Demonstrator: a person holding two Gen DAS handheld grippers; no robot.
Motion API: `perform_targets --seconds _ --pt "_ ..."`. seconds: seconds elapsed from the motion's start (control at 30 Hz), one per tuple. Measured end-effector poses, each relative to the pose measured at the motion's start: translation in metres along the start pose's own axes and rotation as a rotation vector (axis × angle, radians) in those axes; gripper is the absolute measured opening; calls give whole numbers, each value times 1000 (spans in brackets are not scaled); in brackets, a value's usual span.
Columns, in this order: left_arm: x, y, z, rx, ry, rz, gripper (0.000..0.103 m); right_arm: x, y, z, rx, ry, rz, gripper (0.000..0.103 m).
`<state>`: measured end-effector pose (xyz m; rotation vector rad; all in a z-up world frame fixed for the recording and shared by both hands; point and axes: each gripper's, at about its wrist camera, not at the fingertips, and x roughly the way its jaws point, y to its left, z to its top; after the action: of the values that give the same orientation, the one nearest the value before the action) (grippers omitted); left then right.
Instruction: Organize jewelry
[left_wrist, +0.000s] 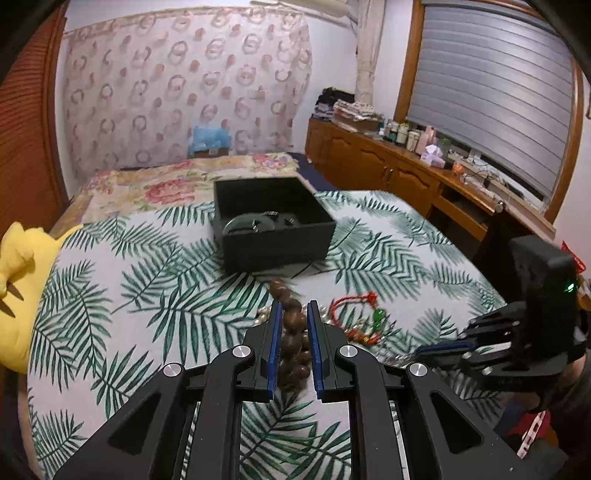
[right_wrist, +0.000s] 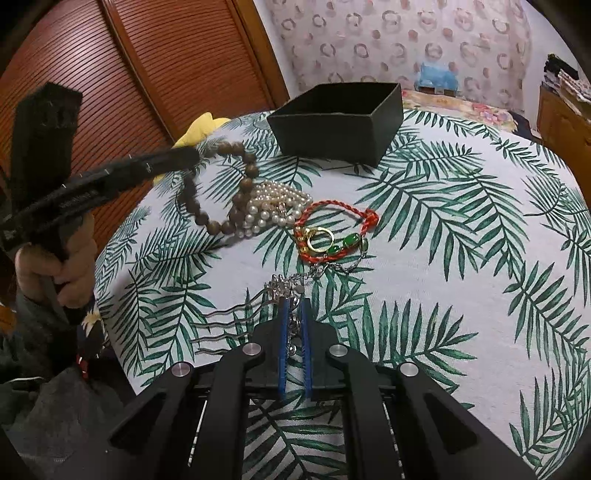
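Jewelry lies heaped on a leaf-print tabletop (right_wrist: 424, 236) as two handheld grippers work the pile. The left gripper (left_wrist: 291, 308) has its jaws narrowly apart around a brown wooden bead bracelet (right_wrist: 221, 184), beads filling the gap between the blue pads; whether the pads actually pinch cannot be told from either view. The right gripper (right_wrist: 294, 301) has its jaws nearly together on a silver chain (right_wrist: 291, 291), links bunched between them and trailing ahead. Just beyond those jaws lie a red cord bracelet (right_wrist: 332, 225) with a gold ring and green stones, and farther ahead to the left a pearl strand (right_wrist: 269, 210) touching the wooden beads. A black box (left_wrist: 273, 225), open-topped, stands well beyond both sets of jaws. Beads and chain look light and limp, likely to sag and snag neighbours, so a grip across the strand seems safest; pearls and stones may slip. Metal hairpins (right_wrist: 229, 325) lie left of the right jaws. The box's contents are dim and hard to name.
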<state>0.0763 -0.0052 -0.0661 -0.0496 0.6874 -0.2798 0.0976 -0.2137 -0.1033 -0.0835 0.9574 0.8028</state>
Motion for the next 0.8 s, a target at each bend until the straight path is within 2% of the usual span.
perform_targets --seconds 0.07,0.17,0.2,0.33,0.5,0.57,0.63,0.8 --pt "3 2 -4 -7 12 2 15 -4 0 0 3 -18 2 7" --pt "4 3 -9 -6 23 19 37 -6 1 2 1 -20 9 7" --pt "4 1 -11 1 28 20 39 -5 2 2 -2 -14 6 7" --pt "4 -6 -20 27 44 7 40 7 5 -3 -6 16 -6 5" --pt "8 -9 -29 25 71 -4 40 2 5 1 -13 -19 -48 6" --pt "11 -10 -32 23 81 -10 40 0 3 6 -39 -41 -131 14" --pt "12 -11 -34 21 88 -16 40 3 -4 12 -34 -51 -154 23" --pt "16 -17 -38 36 101 -23 40 17 -9 23 -49 -41 -179 25"
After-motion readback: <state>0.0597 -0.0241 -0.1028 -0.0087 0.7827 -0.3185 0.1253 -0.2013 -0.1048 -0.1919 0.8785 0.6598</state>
